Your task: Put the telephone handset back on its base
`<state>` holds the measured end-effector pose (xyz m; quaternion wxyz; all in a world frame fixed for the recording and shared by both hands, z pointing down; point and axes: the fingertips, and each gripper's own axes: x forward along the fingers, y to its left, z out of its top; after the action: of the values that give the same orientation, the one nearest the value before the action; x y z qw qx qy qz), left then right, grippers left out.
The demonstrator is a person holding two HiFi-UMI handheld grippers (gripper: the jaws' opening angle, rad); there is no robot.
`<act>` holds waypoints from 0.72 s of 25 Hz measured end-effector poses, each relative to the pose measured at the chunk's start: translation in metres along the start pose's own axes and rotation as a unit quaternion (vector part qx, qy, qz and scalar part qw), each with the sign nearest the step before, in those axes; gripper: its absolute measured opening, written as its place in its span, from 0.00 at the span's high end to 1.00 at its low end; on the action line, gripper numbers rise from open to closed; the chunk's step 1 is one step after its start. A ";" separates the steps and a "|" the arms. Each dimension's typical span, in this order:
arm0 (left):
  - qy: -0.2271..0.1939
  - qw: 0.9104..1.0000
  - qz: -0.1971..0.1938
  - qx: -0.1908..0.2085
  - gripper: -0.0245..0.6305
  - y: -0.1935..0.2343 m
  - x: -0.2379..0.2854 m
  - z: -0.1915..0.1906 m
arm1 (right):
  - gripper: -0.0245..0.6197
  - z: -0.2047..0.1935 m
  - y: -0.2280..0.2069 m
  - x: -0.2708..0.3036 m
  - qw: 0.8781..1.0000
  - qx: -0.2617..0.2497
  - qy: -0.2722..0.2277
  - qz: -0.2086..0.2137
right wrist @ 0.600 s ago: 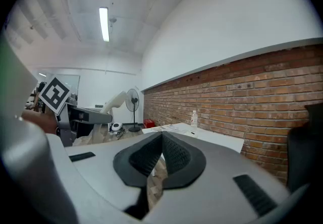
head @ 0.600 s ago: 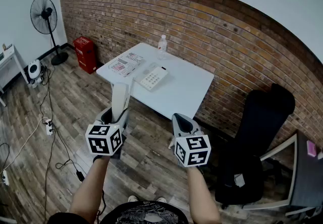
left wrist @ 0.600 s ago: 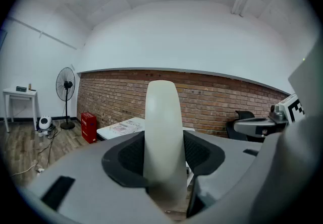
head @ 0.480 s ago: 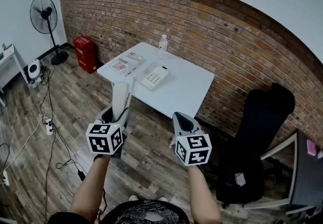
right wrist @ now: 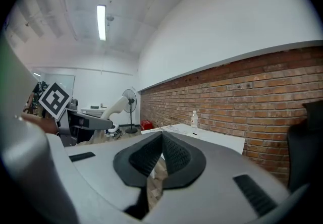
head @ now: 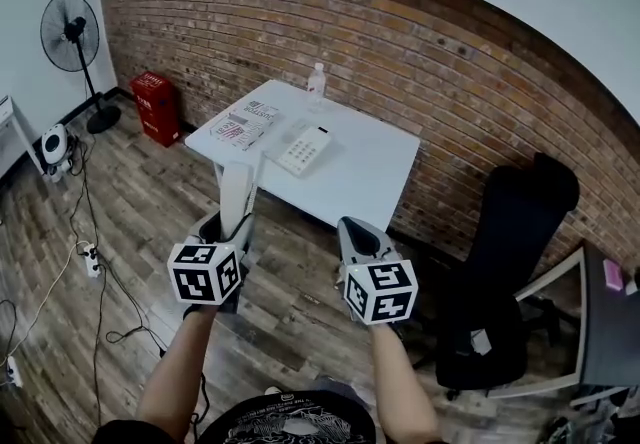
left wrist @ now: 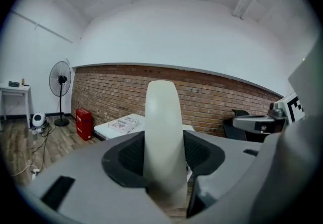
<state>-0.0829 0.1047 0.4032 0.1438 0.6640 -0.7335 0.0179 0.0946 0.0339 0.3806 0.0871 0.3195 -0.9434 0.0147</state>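
Note:
My left gripper [head: 228,228] is shut on a white telephone handset [head: 239,190], which stands upright between its pads [left wrist: 132,155] and rises well above them [left wrist: 162,122]. The telephone base [head: 305,150], white with a keypad, lies on the white table [head: 375,177] ahead, a good way off from both grippers. My right gripper [head: 358,234] is held level beside the left one, shut with nothing in it; its pads meet [right wrist: 160,155]. From the right gripper view the handset [right wrist: 115,106] shows at the left.
On the table lie printed papers [head: 245,126] at the left end and a clear bottle [head: 317,80] at the back edge. A black office chair [head: 510,252] stands to the right, a fan [head: 68,32] and a red box [head: 153,104] at the left wall. Cables [head: 85,252] run over the wooden floor.
The head view has shifted a little, so the table and room sit slightly further left. Both grippers keep their places and the handset stays held.

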 end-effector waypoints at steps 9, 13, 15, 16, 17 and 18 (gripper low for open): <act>0.009 1.000 -0.002 -0.003 0.63 0.018 0.029 -0.002 | 0.96 -0.008 -0.009 0.032 1.000 0.005 0.008 0.000; 0.016 1.000 0.003 0.001 0.63 0.028 0.055 -0.002 | 0.96 -0.014 -0.022 0.061 1.000 0.013 0.009 0.007; 0.020 1.000 0.006 0.003 0.63 0.034 0.073 0.000 | 0.96 -0.015 -0.030 0.081 1.000 0.018 0.009 0.012; 0.022 1.000 0.007 0.004 0.63 0.038 0.083 0.001 | 0.96 -0.015 -0.035 0.091 1.000 0.020 0.010 0.014; 0.025 1.000 0.009 0.004 0.63 0.041 0.094 0.003 | 0.96 -0.016 -0.040 0.101 1.000 0.021 0.011 0.017; 0.027 1.000 0.010 0.004 0.63 0.044 0.105 0.005 | 0.96 -0.016 -0.045 0.112 0.999 0.023 0.012 0.018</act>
<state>-0.1350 0.0075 0.4302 0.1609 0.6562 -0.7361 0.0400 0.0373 -0.0680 0.4144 0.0913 0.3039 -0.9474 0.0416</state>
